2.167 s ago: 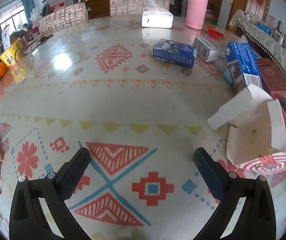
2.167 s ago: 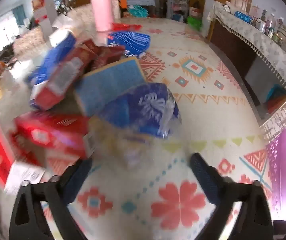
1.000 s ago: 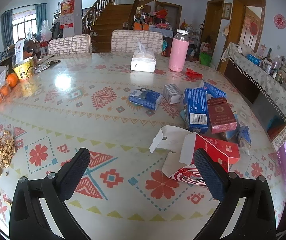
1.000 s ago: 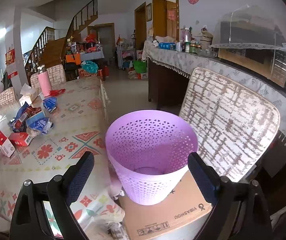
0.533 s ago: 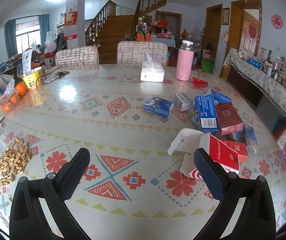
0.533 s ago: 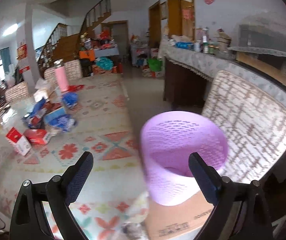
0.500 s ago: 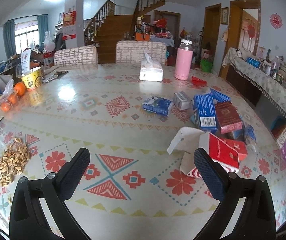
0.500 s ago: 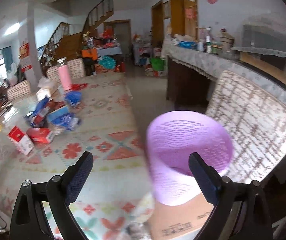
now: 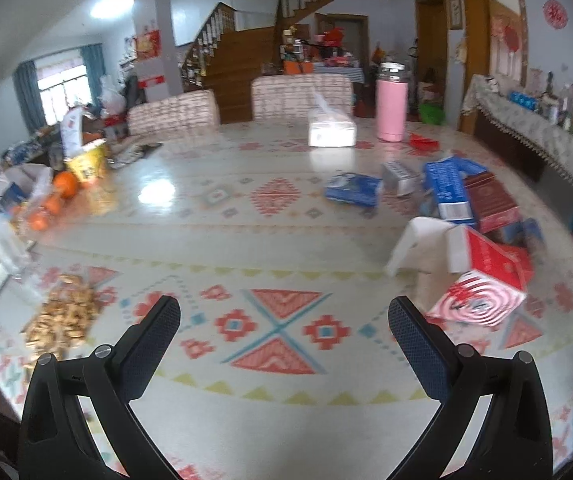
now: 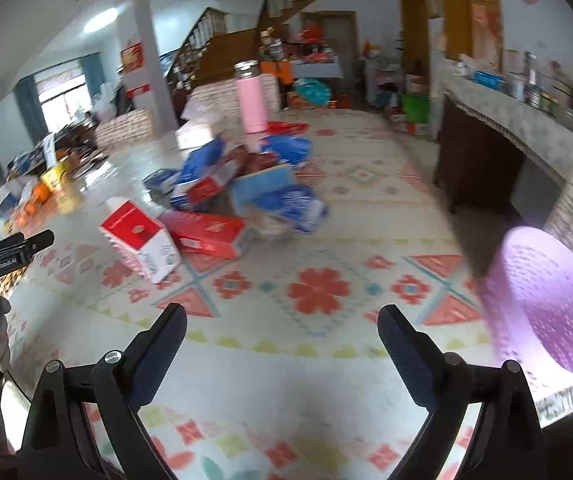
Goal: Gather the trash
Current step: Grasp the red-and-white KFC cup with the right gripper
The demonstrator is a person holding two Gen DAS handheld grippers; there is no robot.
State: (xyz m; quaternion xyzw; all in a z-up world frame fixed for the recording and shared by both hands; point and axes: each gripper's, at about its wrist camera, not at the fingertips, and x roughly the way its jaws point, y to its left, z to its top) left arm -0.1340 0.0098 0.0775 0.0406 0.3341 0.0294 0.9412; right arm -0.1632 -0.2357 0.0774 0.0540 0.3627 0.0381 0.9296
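A heap of empty cartons and wrappers lies on the patterned table: an opened red and white box (image 9: 482, 276) (image 10: 138, 236), a flat red box (image 10: 206, 232), blue cartons (image 9: 450, 192) (image 10: 202, 164) and a blue plastic bag (image 10: 286, 204). A purple perforated bin (image 10: 546, 296) stands off the table's right edge. My left gripper (image 9: 282, 332) is open and empty above the table's near edge. My right gripper (image 10: 282, 340) is open and empty, above the table between the heap and the bin.
A pink bottle (image 9: 391, 104) and a tissue box (image 9: 332, 130) stand at the far side. Oranges (image 9: 64, 184), a yellow tub (image 9: 86, 160) and a pile of nut shells (image 9: 64, 316) lie at the left. Chairs (image 9: 302, 96) and a sideboard (image 10: 506, 136) surround the table.
My right gripper has swung left from over the purple bin back over the table, empty. My left gripper has pulled back and now hovers higher with a wider view.
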